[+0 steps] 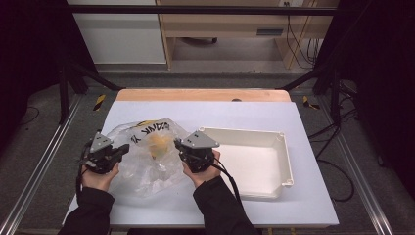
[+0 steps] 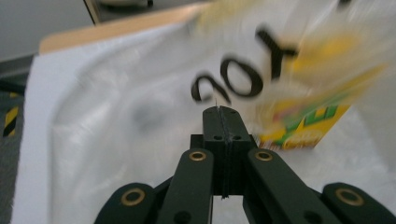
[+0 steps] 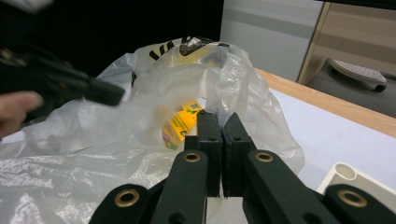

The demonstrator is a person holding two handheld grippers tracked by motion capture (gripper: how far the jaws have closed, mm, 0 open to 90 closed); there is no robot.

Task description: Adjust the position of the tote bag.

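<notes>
I am working a clear plastic bag (image 1: 142, 156) that lies crumpled on the near left part of the bench (image 1: 313, 196), with a yellow carton (image 1: 157, 144) inside it. At the left, my left tongs (image 1: 125, 149) sit at the bag's left edge; in the left gripper view the jaws stand pressed together, and I cannot tell for sure whether a fold of film is caught between them, since that picture is blurred. Further right, my right tongs (image 1: 178, 145) meet the bag's right edge, jaws closed, and in the right gripper view film bunches up right at their tips, so I judge they pinch the bag there. I take the step in hand to be gripping both sides of the mouth so the carton can come out. The next move calls for drawing the two sides apart gently, because the thin film could slip or tear. To the right of the bag, just beside the right tongs, stands a shallow white tray (image 1: 286, 161). The bench has a pale sheet over a wooden top. Beyond it are a grey floor, a dark frame and light cabinets.
</notes>
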